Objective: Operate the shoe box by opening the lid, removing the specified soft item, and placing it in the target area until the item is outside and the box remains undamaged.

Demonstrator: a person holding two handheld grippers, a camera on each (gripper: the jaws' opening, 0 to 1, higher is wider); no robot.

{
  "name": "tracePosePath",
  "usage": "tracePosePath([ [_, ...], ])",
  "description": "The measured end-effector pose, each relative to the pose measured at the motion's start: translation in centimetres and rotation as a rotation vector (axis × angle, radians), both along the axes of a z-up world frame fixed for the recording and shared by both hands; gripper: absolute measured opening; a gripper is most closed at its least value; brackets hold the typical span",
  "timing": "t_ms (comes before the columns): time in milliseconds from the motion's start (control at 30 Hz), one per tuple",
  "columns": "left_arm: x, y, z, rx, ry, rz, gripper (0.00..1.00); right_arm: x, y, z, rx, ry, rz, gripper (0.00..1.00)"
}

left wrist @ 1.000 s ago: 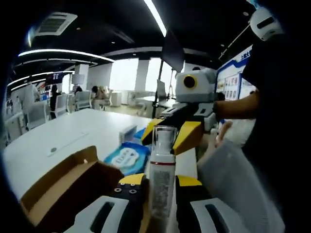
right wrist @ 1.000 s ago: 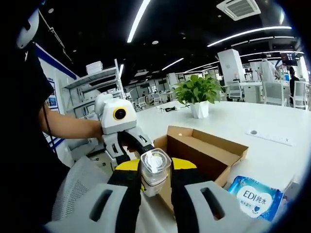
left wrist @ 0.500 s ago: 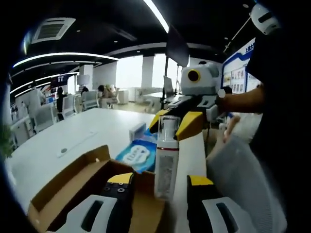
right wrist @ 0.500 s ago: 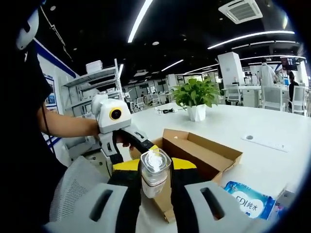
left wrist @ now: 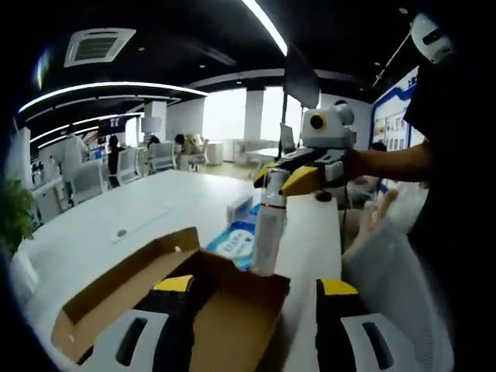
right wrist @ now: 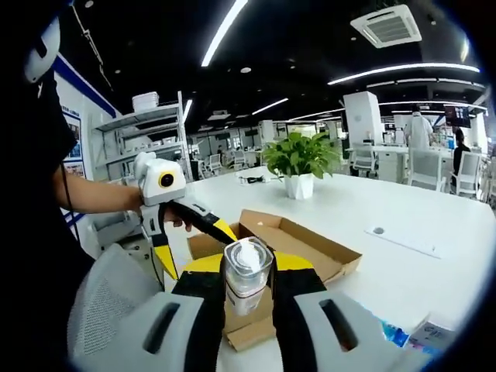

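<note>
**Bottle held by its cap above the open shoe box**

The right tongs (right wrist: 248,291) are clamped on the clear cap of a pump bottle (left wrist: 268,232), which hangs upright over the near edge of the shoe box (left wrist: 155,298). The box sits open on the white worktop (left wrist: 116,232). The bottle looks light and rigid, its plastic probably slick, so the cap grip is likely to let it swing; a hold lower on the body would seem steadier. The cardboard appears thin and easy to crease. The left tongs (left wrist: 252,298) stand apart, empty, low over the box. The person's forearm (right wrist: 93,198) reaches level across toward the box. A wipes pack (left wrist: 232,242) lies beyond.
</note>
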State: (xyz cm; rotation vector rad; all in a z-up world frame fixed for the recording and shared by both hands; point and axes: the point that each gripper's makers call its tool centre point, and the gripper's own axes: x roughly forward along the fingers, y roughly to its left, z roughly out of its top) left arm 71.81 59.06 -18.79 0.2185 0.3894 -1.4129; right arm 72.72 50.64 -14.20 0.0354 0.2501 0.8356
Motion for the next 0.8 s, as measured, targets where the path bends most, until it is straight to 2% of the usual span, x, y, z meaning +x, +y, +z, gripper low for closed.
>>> tracePosePath([
  [233, 0.5, 1.4, 0.2, 0.003, -0.002, 0.055, 0.71, 1.4, -2.3, 0.0, -0.047, -0.023, -0.027, 0.19],
  [500, 1.2, 2.9, 0.5, 0.018, -0.003, 0.119, 0.82, 3.1, -4.5, -0.4, -0.094, -0.042, -0.046, 0.19],
  [800, 1.8, 4.4, 0.5, 0.024, -0.003, 0.172, 0.86, 5.2, -6.4, -1.1, -0.137, -0.055, -0.064, 0.19],
])
